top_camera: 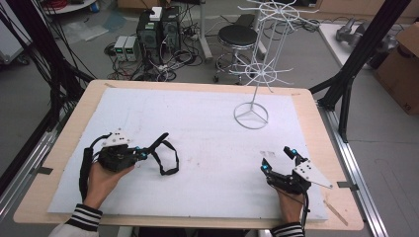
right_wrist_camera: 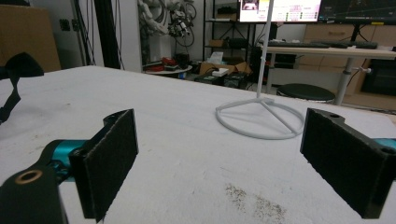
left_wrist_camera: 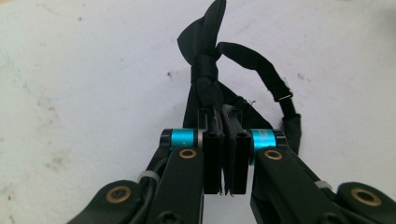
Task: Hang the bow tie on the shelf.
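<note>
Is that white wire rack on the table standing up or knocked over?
Upright. The white wire display stand rests flat on its ring base, its pole rising straight to the hook tiers.

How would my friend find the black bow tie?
Look at the white sheet covering the table, then at its left side. The black bow tie lies there, pinched in the left hand-held gripper, the one floppy cloth thing with a looping strap.

Lighting's pretty even and bright, soft overhead stuff, barely any shadows on the white table sheet (top_camera: 197, 128). High view's a bit soft and grainy; the close-up jaws blur slightly.
</note>
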`<state>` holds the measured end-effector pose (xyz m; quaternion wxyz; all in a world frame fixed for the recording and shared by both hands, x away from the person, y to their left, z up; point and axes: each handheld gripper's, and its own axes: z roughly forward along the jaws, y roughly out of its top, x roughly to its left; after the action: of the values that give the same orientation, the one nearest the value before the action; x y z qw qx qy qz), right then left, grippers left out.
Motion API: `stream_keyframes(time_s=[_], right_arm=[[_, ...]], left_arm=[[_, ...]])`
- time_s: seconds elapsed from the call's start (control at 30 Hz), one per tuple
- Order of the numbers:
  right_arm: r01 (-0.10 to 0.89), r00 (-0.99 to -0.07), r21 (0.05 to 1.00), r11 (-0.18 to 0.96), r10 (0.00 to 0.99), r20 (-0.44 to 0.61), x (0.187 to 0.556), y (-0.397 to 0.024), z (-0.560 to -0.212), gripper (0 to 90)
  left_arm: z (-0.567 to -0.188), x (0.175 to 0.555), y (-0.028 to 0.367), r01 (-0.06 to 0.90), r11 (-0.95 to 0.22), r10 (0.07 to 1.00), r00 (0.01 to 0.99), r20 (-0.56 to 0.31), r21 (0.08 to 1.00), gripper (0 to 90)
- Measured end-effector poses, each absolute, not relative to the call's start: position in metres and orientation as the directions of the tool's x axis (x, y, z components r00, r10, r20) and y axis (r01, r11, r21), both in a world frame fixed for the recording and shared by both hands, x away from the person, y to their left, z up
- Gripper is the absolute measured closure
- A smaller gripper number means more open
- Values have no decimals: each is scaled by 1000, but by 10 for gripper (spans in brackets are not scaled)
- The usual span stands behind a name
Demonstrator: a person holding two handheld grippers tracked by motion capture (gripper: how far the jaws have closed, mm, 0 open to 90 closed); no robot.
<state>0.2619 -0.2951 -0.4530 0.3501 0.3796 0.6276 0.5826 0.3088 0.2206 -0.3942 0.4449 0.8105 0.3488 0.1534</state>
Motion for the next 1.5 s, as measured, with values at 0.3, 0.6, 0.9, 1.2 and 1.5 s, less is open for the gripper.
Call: stream_keyframes(time_s=[0.3,0.6,0.9,1.2,1.5], right_arm=[[65,-467,997,35,884,-1,262,-296,-453,103],[70,-467,997,34,884,2,262,-295,-453,102],[67,-465,997,35,885,0,262,-295,-453,103],[67,-464,997,34,886,1,262,-295,-453,103],[72,-464,997,35,886,2,262,-295,-453,103]], left_arm=[[-383,318,210,405,-295,701,708,-92,865,871],[-364,327,189,353,-269,673,735,-88,896,870],[-352,338,168,316,-202,637,761,-121,927,870],[-344,352,144,294,-173,617,776,-129,940,870],[-332,365,123,270,-184,593,797,-112,945,870]])
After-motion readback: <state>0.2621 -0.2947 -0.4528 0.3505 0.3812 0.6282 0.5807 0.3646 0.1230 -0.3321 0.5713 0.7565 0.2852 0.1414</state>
